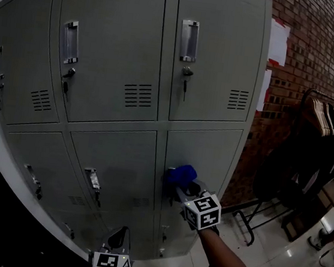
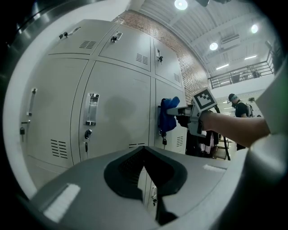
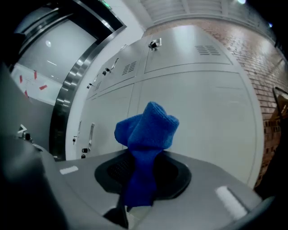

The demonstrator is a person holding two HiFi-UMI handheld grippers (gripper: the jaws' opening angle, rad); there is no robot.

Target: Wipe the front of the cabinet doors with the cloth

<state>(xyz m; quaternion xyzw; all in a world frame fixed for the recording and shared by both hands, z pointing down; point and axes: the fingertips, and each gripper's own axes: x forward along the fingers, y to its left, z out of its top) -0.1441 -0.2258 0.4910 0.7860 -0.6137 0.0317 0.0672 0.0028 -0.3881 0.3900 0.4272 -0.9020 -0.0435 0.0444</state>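
Cloth (image 1: 182, 175), bright blue, sits bunched against the grey cabinet (image 1: 124, 40) in the head view. It rests on the right-hand door of the row below the top, near that door's inner edge. The right gripper (image 1: 179, 190) pushes it there, and the left gripper (image 1: 119, 234) hangs lower, off the cabinet face.

In the left gripper view, the left gripper (image 2: 144, 149) has its jaws drawn together with nothing between them, and it points at the cabinet (image 2: 121, 112) without touching it. Further along, the right gripper (image 2: 179, 111) presses the cloth (image 2: 168, 114) onto the door just above a hanging key.

In the right gripper view, the right gripper (image 3: 143, 173) pinches the cloth (image 3: 146, 134), whose folded head stands up in front of the cabinet (image 3: 202, 103).

I judge the wiping under way on this one door. No door shows streaks or shine that would tell wiped from unwiped, so the other doors probably still need doing.

No brand or label can be read. The gripper cubes carry only black-and-white square markers.
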